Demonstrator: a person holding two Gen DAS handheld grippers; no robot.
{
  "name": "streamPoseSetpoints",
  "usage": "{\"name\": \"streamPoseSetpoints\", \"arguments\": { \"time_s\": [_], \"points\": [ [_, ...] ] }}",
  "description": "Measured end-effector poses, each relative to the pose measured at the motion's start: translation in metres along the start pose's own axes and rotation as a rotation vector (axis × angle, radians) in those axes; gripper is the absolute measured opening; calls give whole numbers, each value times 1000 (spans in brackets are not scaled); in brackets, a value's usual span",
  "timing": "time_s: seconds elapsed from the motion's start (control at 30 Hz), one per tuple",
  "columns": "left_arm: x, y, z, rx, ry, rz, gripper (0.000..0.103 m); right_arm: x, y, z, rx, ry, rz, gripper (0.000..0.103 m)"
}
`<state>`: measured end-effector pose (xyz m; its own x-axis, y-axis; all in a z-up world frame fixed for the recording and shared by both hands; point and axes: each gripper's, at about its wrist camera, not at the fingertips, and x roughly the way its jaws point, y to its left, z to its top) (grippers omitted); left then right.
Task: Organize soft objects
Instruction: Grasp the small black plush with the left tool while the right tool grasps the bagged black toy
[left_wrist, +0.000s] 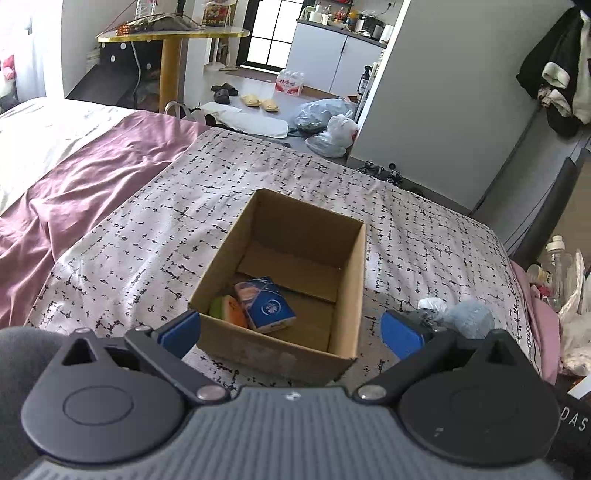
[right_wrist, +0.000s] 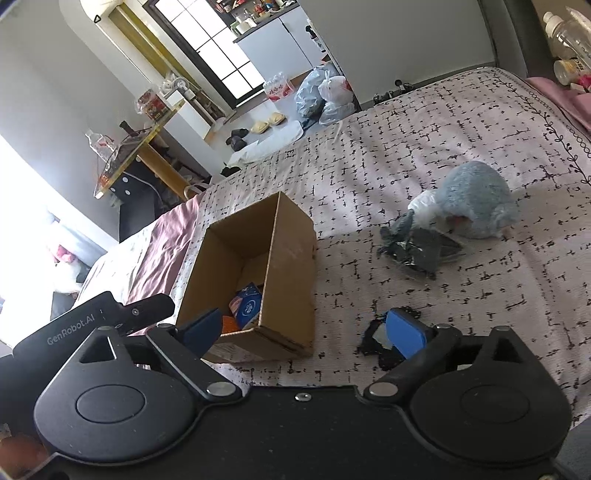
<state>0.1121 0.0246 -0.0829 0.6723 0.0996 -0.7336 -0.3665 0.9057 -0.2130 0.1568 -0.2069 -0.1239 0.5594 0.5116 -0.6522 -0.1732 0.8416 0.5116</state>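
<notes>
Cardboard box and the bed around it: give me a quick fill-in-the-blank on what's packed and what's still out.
1. The blue tissue pack lies inside the ____ box.
2. The fluffy blue plush toy sits on the ____, outside the box.
3. Both the left claw and the right claw are ____ and hold nothing.
4. Beside the tissue pack in the box lies an ____ and green soft item.

Missing words: cardboard; bed; open; orange
</notes>
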Motion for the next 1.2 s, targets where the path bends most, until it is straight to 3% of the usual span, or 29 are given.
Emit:
{"name": "streamPoseSetpoints", "arguments": {
  "time_s": [0.1,0.67,1.0,1.2],
  "points": [
    [-3,-6,-5,-11,6,-5,103,-5,-9,-1,-3,-7,2,103],
    [5,-56,-35,45,92,27,103,-19,-75,-8,60,-37,-4,103],
    [28,-81,-51,62,135,39,101,-11,-104,-7,146,-60,27,103],
    [51,-92,-61,41,192,8,99,0,-119,-2,212,-62,70,101]
  ]
}}
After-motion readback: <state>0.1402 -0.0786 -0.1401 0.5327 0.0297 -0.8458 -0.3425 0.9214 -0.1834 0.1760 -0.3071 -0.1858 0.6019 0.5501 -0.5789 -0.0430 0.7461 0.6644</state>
